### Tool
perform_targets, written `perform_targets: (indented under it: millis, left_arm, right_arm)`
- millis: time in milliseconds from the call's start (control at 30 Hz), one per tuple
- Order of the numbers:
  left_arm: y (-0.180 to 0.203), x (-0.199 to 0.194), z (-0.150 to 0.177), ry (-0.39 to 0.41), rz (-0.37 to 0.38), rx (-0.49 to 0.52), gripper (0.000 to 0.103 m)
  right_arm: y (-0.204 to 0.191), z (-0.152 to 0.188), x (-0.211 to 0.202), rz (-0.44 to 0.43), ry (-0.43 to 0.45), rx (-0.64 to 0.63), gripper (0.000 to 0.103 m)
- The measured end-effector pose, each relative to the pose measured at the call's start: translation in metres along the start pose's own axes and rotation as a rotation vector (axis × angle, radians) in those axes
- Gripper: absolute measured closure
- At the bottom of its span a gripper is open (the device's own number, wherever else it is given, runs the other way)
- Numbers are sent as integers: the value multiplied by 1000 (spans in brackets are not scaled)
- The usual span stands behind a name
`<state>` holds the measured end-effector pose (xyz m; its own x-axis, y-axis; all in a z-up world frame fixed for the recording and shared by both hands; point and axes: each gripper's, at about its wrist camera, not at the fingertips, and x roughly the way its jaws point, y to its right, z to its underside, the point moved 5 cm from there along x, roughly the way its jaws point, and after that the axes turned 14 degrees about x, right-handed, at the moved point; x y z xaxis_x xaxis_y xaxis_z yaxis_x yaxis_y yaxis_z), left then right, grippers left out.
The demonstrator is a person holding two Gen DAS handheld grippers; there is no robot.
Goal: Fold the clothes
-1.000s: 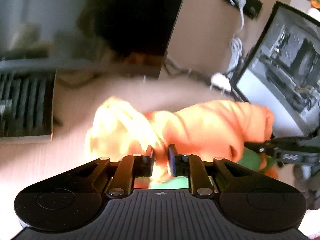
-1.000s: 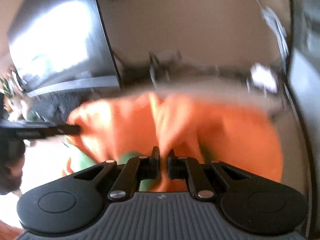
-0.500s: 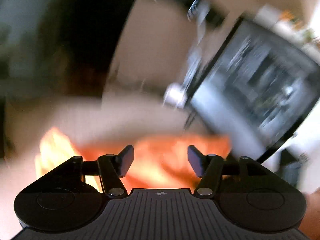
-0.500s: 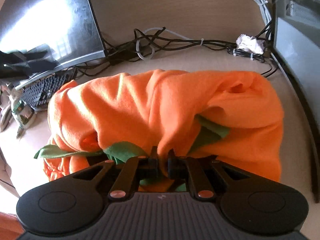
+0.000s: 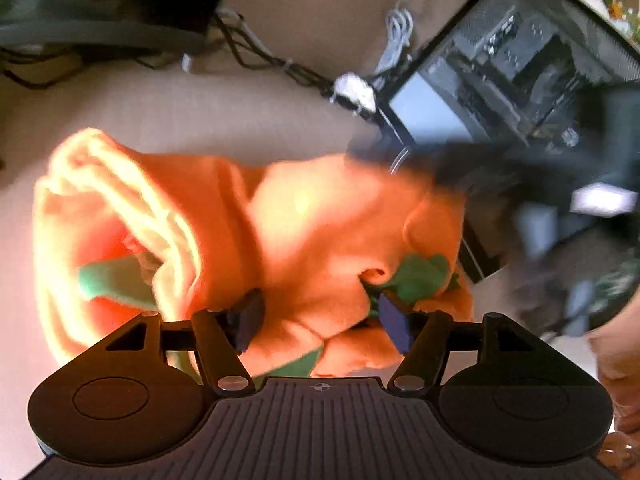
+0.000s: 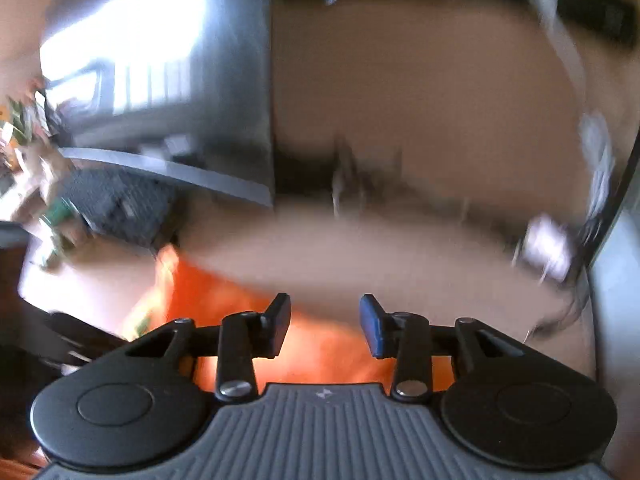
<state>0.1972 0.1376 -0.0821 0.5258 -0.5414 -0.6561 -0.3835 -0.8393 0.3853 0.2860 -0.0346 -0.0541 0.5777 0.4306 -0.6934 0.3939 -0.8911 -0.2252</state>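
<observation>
Orange fleece garment (image 5: 304, 216) bunched on surface (image 5: 224, 120); left hand-held gripper (image 5: 322, 318) just opened wide, fabric between jaws unpinched; right hand-held gripper (image 6: 324, 326) just opened, empty.

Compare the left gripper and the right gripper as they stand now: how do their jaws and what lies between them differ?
The left gripper has its jaws spread wider than the right gripper, though both have just been opening. The left gripper's fingers straddle a bunched fold of the orange fleece garment with green trim without pressing on it; the right gripper's fingers have only air between them, the garment lying lower, behind them. Both are black with blue pads, and neither grips cloth.
</observation>
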Motion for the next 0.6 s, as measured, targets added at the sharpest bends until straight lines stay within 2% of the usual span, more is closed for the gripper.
perform_targets:
  millis: [67,167,233,333,400,433,533,600]
  left_arm:
    - [-5,-19,2,29,3,-19,27]
    - [-21,-36,11,40,6,-106,25]
    - [-33,-39,21,29,-3,-172,24]
    - [-48,-36,27,20,1,-249,25]
    - [-56,-32,27,23,10,-292,25]
    - [-58,-31,25,27,14,-308,25]
    - [-59,-25,15,46,24,-325,25]
    - [-59,-17,8,50,39,-353,26]
  right_arm:
    - [7,15,19,34,-99,6,65]
    - [10,49,18,14,-182,-38,61]
    - [11,61,18,20,-195,-66,61]
    - [6,51,10,6,-169,-93,57]
    - [-8,48,3,4,-139,-211,44]
    - [-15,46,0,3,-126,-270,42]
    - [-31,50,0,-9,-129,-399,41]
    - [-36,49,-2,-56,-145,-405,41]
